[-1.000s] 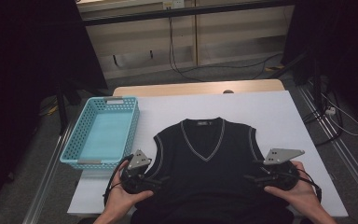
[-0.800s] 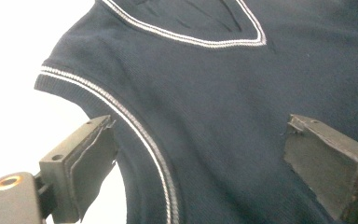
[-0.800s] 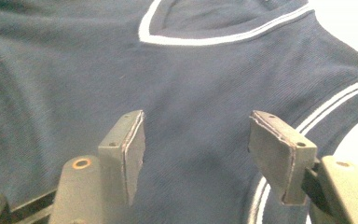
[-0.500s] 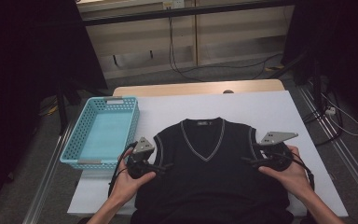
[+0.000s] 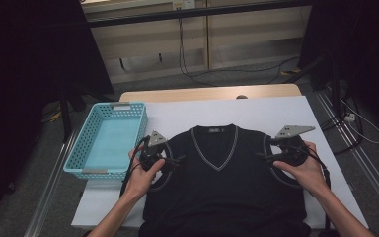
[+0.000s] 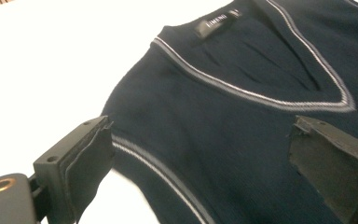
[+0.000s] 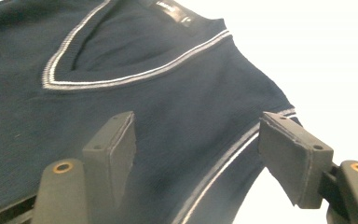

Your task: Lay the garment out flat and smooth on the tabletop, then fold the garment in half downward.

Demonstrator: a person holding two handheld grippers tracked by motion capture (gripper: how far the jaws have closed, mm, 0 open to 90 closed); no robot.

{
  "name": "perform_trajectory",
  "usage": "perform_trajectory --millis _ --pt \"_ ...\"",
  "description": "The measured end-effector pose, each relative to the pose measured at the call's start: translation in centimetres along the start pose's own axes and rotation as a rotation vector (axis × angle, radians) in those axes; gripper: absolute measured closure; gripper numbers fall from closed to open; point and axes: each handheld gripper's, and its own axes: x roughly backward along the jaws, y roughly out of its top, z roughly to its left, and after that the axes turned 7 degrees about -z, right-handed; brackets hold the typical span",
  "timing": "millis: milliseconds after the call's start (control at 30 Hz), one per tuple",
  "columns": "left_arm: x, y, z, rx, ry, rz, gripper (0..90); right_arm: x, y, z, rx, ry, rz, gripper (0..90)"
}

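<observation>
Fig.: Dark navy knit vest (image 5: 227,182) lying flat, front up, on white table (image 5: 276,111), neck end away from the person, hem at the near edge. Both forearms enter from the bottom of high view, angled outward, palms wrapped over the gripper bodies. Left gripper (image 5: 175,160) sits over the vest's left shoulder/armhole, jaws pointing inward toward the V-neck; right gripper (image 5: 264,155) mirrors it at the right shoulder, also pointing inward. Grey three-cornered plate on top of each; black cable loops back along each wrist.

Left gripper view: jaws spread wide, one at the armhole edge over the trim, other over the chest fabric; nothing pinched btwn them. Right gripper view: jaws likewise wide apart, straddling the armhole trim, no cloth gripped. Whether pads touch the fabric: cannot tell.

Materials: vest = fine rib-free knit, matte, w/ pale grey stripe edging V-neck and armholes; small woven label (image 6: 216,21) inside the back neck. Jaw pads = black, blocky, rubbery-looking faces on metal arms w/ brass-coloured eyelets. Light-blue plastic basket (image 5: 103,143), perforated walls, rectangular, stands just beside the vest at the table's left edge.
</observation>
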Motion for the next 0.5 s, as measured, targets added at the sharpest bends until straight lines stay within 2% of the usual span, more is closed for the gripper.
perform_trajectory --millis 100,167,233,300,367,433,500 --pt "-0.2 0.1 0.2 0.004 -0.013 0.000 8.7 -0.3 0.5 -0.7 -0.003 -0.014 -0.008 28.4" --pt "-0.3 0.2 0.5 0.001 -0.003 0.002 7.8 -0.3 0.9 -1.3 -0.013 -0.020 -0.018 28.4" --pt "-0.7 0.4 0.8 0.001 0.005 -0.020 7.8 -0.6 1.3 -1.8 -0.013 -0.030 -0.019 28.1" --pt "-1.2 0.7 1.3 0.009 -0.005 -0.031 8.0 -1.0 1.4 -2.1 -0.022 -0.035 -0.010 28.1" --pt "-1.6 1.1 1.7 0.007 -0.021 -0.021 9.6 -1.8 1.5 -2.5 -0.025 -0.039 0.009 28.4" --pt "-2.1 1.5 1.9 0.030 -0.040 -0.008 9.4 -2.4 1.5 -2.8 -0.028 -0.051 0.025 28.7" --pt "-2.5 1.7 2.2 0.021 -0.033 -0.010 9.3 -2.9 1.7 -3.2 -0.026 -0.067 0.037 27.8"
